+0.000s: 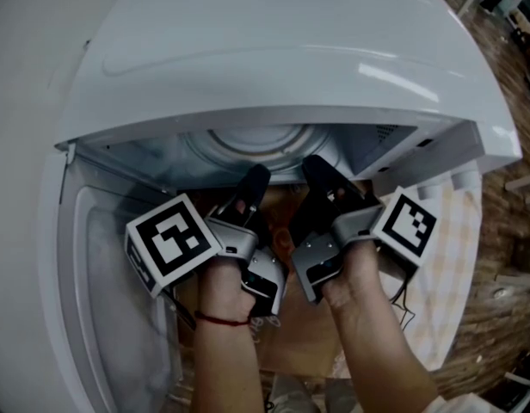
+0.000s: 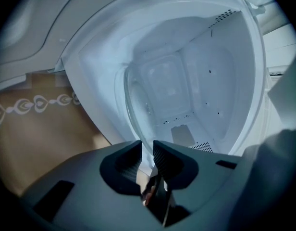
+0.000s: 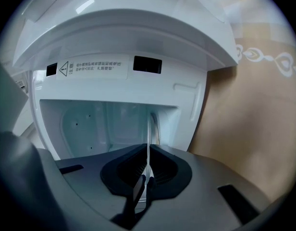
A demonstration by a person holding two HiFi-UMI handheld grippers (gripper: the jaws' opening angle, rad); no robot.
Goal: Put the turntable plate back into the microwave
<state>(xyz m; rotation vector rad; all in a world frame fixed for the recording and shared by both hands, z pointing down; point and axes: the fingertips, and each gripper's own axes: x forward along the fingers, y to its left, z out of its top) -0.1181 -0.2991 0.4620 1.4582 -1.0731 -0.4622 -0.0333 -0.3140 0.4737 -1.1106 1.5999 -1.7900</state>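
The clear glass turntable plate is partly inside the white microwave, just under the top edge of its opening. My left gripper and right gripper reach into the opening side by side. In the left gripper view the plate shows as a clear arc running down into the narrow gap of the left gripper, whose pads close on its rim. In the right gripper view the plate is edge-on, a thin pale line pinched in the right gripper.
The microwave door hangs open at the left. The cavity has white walls with small vent holes. A tan patterned cloth covers the table under the microwave. A warning label sits above the opening.
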